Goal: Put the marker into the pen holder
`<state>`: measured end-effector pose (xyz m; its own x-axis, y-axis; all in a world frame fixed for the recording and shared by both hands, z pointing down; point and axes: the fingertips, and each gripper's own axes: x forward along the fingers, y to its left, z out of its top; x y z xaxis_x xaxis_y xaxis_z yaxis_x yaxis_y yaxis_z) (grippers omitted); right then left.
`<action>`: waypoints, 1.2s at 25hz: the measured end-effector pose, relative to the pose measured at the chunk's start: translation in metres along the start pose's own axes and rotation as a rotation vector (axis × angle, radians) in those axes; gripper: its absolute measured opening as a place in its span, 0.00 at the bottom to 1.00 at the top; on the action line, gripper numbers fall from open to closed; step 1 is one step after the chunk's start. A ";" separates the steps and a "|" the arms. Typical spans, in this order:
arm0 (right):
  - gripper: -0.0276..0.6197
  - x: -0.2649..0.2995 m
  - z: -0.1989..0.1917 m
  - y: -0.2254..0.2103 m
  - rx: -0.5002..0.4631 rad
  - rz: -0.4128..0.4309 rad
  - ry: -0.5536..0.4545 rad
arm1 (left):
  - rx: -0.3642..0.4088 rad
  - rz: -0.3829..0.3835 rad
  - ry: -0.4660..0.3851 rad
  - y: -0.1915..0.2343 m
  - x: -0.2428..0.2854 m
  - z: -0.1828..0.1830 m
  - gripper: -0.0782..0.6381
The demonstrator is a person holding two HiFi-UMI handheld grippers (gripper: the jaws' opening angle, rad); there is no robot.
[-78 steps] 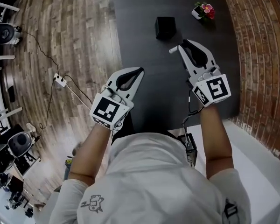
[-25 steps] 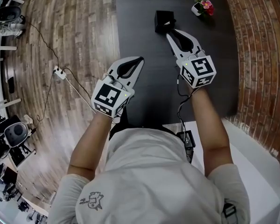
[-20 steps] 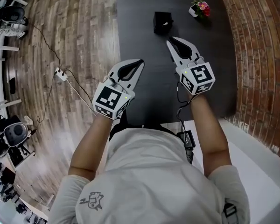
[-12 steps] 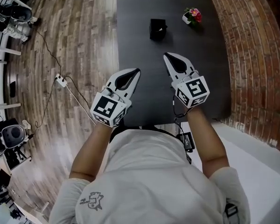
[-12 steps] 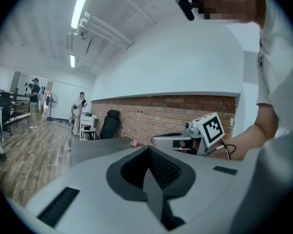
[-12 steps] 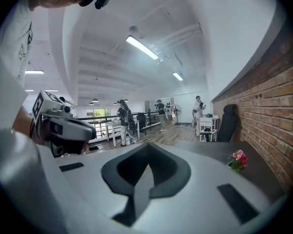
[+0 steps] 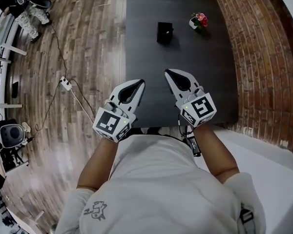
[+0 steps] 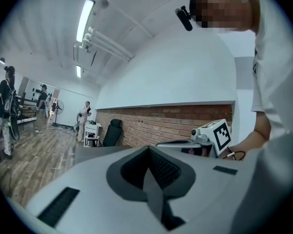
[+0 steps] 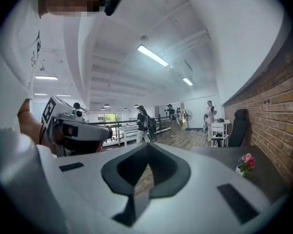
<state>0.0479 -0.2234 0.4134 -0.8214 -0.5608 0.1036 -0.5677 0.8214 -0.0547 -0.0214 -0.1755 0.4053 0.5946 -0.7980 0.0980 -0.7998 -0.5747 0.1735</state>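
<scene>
The black pen holder [image 7: 164, 33] stands on the dark table [image 7: 200, 77] toward its far side. A small pale bit shows at its top; I cannot make out the marker itself. My right gripper [image 7: 168, 72] [image 9: 147, 145] hovers over the table's near half, well short of the holder. Its jaws have just been closing and are shut, with nothing between them. My left gripper [image 7: 140, 82] [image 8: 147, 147] is beside it over the table's near left edge, shut and empty. Each gripper shows in the other's view: the right gripper [image 8: 212, 135] and the left gripper [image 9: 73, 128].
A small white pot of pink flowers [image 7: 198, 20] [image 9: 245, 164] stands right of the holder. A brick wall [image 7: 263, 57] runs along the table's right side. A power strip with its cable [image 7: 63, 84] lies on the wooden floor to the left. People stand far off.
The right gripper has drawn back from the pen holder toward the person and its jaws have closed empty. The left gripper has also come back a little.
</scene>
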 end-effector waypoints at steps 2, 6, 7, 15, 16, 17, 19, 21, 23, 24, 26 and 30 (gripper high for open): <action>0.05 -0.005 -0.004 0.011 0.007 0.004 0.008 | -0.008 -0.002 -0.001 -0.003 -0.008 0.002 0.12; 0.05 -0.012 0.001 0.030 0.011 -0.021 0.001 | 0.005 -0.030 -0.014 -0.004 -0.027 0.009 0.12; 0.05 -0.013 0.004 0.036 0.008 -0.030 -0.003 | -0.004 -0.041 -0.021 -0.004 -0.034 0.011 0.12; 0.05 -0.014 0.022 0.087 -0.013 -0.165 -0.033 | -0.020 -0.177 -0.042 0.008 -0.089 0.034 0.12; 0.05 -0.014 0.023 0.095 -0.016 -0.182 -0.038 | -0.017 -0.187 -0.039 0.012 -0.097 0.034 0.12; 0.05 -0.014 0.024 0.103 -0.017 -0.200 -0.042 | -0.015 -0.199 -0.035 0.014 -0.105 0.032 0.12; 0.05 -0.016 0.025 0.120 -0.013 -0.233 -0.053 | -0.007 -0.226 -0.023 0.017 -0.121 0.028 0.12; 0.05 -0.017 0.025 0.135 -0.008 -0.265 -0.060 | -0.003 -0.258 -0.008 0.018 -0.135 0.022 0.12; 0.05 -0.018 0.021 0.151 0.002 -0.287 -0.058 | -0.006 -0.293 0.006 0.017 -0.147 0.014 0.12; 0.05 -0.019 0.019 0.159 0.009 -0.292 -0.057 | -0.009 -0.310 0.012 0.016 -0.152 0.010 0.12; 0.05 -0.023 0.017 0.174 0.014 -0.286 -0.056 | -0.011 -0.340 0.018 0.011 -0.162 0.006 0.12; 0.05 -0.035 0.016 0.191 -0.002 -0.272 -0.060 | -0.003 -0.353 0.008 0.000 -0.174 0.006 0.12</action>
<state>-0.0323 -0.0484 0.3834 -0.6406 -0.7659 0.0552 -0.7678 0.6400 -0.0312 -0.1253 -0.0382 0.3827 0.8352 -0.5485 0.0390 -0.5443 -0.8146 0.2005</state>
